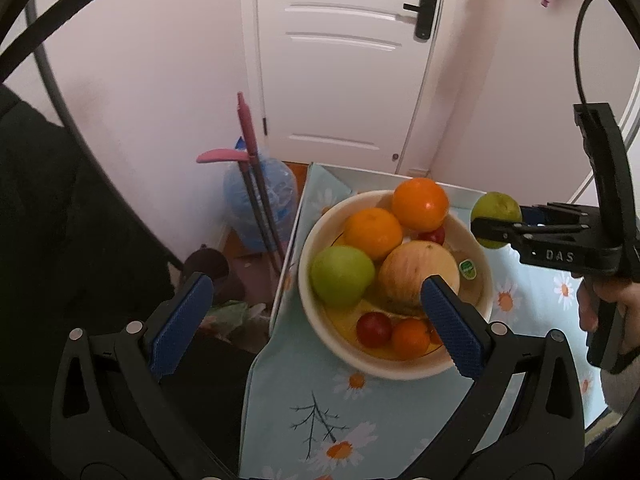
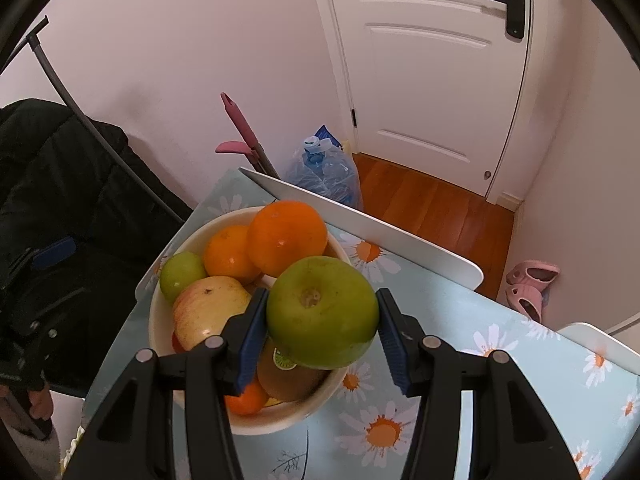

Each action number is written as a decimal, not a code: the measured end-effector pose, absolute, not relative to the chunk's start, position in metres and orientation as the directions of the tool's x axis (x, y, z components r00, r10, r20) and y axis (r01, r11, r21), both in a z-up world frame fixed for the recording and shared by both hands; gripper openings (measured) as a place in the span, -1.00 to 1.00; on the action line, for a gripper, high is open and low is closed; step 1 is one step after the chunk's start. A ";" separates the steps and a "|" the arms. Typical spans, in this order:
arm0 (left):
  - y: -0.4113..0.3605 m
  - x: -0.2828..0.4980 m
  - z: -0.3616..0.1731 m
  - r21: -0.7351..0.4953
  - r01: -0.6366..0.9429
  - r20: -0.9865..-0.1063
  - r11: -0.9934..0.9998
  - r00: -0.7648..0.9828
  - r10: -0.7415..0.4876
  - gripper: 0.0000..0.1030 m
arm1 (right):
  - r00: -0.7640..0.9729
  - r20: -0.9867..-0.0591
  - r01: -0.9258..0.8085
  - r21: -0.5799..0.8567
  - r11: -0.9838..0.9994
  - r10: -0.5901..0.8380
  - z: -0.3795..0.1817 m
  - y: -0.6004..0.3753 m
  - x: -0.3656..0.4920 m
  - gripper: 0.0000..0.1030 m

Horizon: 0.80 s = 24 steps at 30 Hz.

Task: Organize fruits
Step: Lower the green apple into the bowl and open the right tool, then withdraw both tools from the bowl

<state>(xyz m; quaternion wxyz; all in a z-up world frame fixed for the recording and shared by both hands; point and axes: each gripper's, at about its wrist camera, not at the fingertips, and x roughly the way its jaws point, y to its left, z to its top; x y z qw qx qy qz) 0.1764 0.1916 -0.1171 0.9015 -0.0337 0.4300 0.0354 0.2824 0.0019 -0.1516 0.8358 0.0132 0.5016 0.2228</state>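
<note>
- Left wrist view: a pale pink wall and a white door (image 1: pixel 340 60) stand behind a table under a daisy-print cloth (image 1: pixel 360 420); a blue water jug (image 1: pixel 260 200) and pink-handled tools sit on the floor beside it.
- A cream bowl (image 1: pixel 316 240) on the cloth holds two oranges (image 1: pixel 420 204), a green apple (image 1: pixel 342 276), a yellow-red apple (image 1: pixel 416 272), small red fruits and a small orange one.
- The left gripper (image 1: pixel 316 320) hangs above the near side of the bowl, jaws wide and empty; its right finger hides part of the bowl's contents.
- At the right edge the right gripper (image 1: pixel 496 228) grips a second green fruit (image 1: pixel 496 208) above the cloth just past the bowl's rim; a hand (image 1: pixel 608 304) on its handle is cut off by the frame.
- Right wrist view: same wall, door and wood floor; pink slippers (image 2: pixel 528 284) lie by the wall.
- The right gripper (image 2: pixel 322 328) clamps a green apple (image 2: pixel 322 312) between both pads, above the bowl's (image 2: pixel 160 320) right rim.
- That apple covers much of the bowl; a kiwi (image 2: pixel 288 380) with a sticker shows only partly beneath it.
- At the left, the other gripper is dark and hard to make out.
</note>
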 end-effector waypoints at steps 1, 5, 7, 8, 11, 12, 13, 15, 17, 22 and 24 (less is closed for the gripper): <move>0.192 0.175 -0.118 -0.032 -0.095 -0.778 0.995 0.627 0.035 1.00 | 0.398 -0.833 -0.365 0.242 0.899 0.385 -0.155 0.003 0.283 -0.06; 0.193 0.173 -0.123 -0.035 -0.103 -0.785 0.994 0.619 0.036 1.00 | 0.399 -0.829 -0.373 0.244 0.895 0.392 -0.161 0.004 0.285 -0.05; 0.191 0.170 -0.124 -0.035 -0.102 -0.785 0.994 0.618 0.036 1.00 | 0.401 -0.826 -0.372 0.249 0.894 0.397 -0.163 0.006 0.287 -0.05; 0.191 0.169 -0.124 -0.035 -0.100 -0.785 0.994 0.619 0.035 1.00 | 0.399 -0.823 -0.374 0.255 0.892 0.403 -0.163 0.007 0.287 -0.05; 0.191 0.168 -0.125 -0.035 -0.093 -0.785 0.995 0.619 0.031 1.00 | 0.395 -0.824 -0.367 0.263 0.892 0.405 -0.167 0.009 0.288 -0.05; 0.191 0.168 -0.126 -0.034 -0.089 -0.785 0.995 0.619 0.029 1.00 | 0.398 -0.823 -0.364 0.264 0.893 0.405 -0.167 0.009 0.287 0.08; 0.191 0.168 -0.126 -0.031 -0.084 -0.785 0.996 0.619 0.028 1.00 | 0.405 -0.818 -0.360 0.268 0.894 0.408 -0.166 0.008 0.286 0.40; 0.191 0.167 -0.127 -0.018 -0.078 -0.786 0.997 0.618 0.034 1.00 | 0.431 -0.804 -0.348 0.273 0.897 0.411 -0.162 0.006 0.283 0.72; 0.191 0.165 -0.128 -0.017 -0.069 -0.787 0.997 0.616 0.030 1.00 | 0.443 -0.798 -0.332 0.277 0.902 0.408 -0.159 0.004 0.281 0.73; 0.186 0.159 -0.127 -0.009 -0.051 -0.787 0.999 0.617 0.025 1.00 | 0.459 -0.798 -0.305 0.271 0.913 0.391 -0.151 -0.001 0.269 0.73; 0.182 0.156 -0.123 -0.007 -0.044 -0.781 0.999 0.624 0.022 1.00 | 0.468 -0.800 -0.298 0.259 0.919 0.377 -0.146 -0.004 0.262 0.73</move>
